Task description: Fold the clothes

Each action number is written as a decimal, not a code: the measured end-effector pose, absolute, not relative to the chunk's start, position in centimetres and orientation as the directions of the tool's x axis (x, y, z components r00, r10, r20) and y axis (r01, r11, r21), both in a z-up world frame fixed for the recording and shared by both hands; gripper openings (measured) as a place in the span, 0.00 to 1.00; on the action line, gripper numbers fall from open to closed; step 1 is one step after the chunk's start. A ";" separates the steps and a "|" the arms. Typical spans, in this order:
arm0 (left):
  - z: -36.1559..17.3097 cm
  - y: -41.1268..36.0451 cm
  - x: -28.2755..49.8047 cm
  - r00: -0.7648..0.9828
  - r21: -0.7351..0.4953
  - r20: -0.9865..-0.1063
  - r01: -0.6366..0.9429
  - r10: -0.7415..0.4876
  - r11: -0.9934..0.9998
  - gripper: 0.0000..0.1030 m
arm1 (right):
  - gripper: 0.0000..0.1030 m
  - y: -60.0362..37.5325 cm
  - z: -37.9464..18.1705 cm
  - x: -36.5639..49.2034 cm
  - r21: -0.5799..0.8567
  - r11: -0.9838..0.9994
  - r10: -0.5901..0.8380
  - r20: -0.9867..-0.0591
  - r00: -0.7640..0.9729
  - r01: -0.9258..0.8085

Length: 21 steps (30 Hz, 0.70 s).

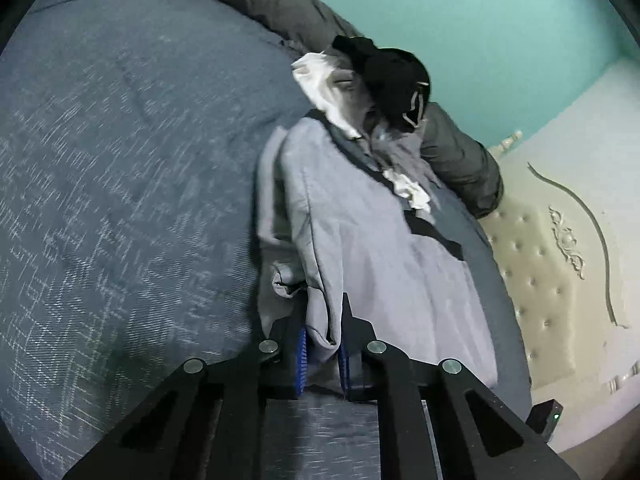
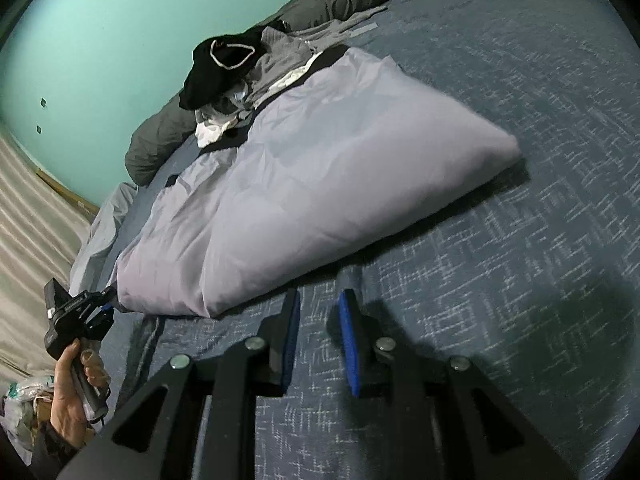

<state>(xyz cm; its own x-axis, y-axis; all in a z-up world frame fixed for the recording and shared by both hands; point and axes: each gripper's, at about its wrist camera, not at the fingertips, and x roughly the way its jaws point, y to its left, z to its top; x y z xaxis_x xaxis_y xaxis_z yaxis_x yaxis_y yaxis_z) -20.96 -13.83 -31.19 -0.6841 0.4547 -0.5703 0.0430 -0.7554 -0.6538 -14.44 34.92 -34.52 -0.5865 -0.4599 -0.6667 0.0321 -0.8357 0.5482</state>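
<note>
Mid-fold: left gripper is pinching the near corner of the pale grey garment lying half-folded on the blue bedspread, right gripper is hovering slightly open and empty beside it; next probably carrying that corner across.

The bed lies bare on its near side; the clothes pile and rolled blanket block the wall-side edge.

The pile of clothes is a blurred tangle, its separate pieces impossible to tell apart.
</note>
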 end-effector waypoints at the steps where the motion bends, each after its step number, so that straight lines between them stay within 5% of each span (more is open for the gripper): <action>1: -30.7 -13.5 -21.0 -0.685 -0.653 -0.568 0.039 0.455 -0.756 0.12 | 0.19 35.2 -34.5 -14.4 0.553 -0.833 -0.461 -0.663 -0.590 0.030; 12: -19.0 -0.4 -23.9 -0.676 -0.552 -0.515 -0.209 0.527 -0.807 0.12 | 0.19 38.8 -34.1 -13.8 0.615 -0.789 -0.468 -0.619 -0.631 -0.017; 21: -18.9 17.3 -26.3 -0.546 -0.433 -0.589 -0.409 0.596 -0.803 0.12 | 0.19 42.2 -34.1 -13.1 0.652 -0.754 -0.455 -0.600 -0.658 -0.073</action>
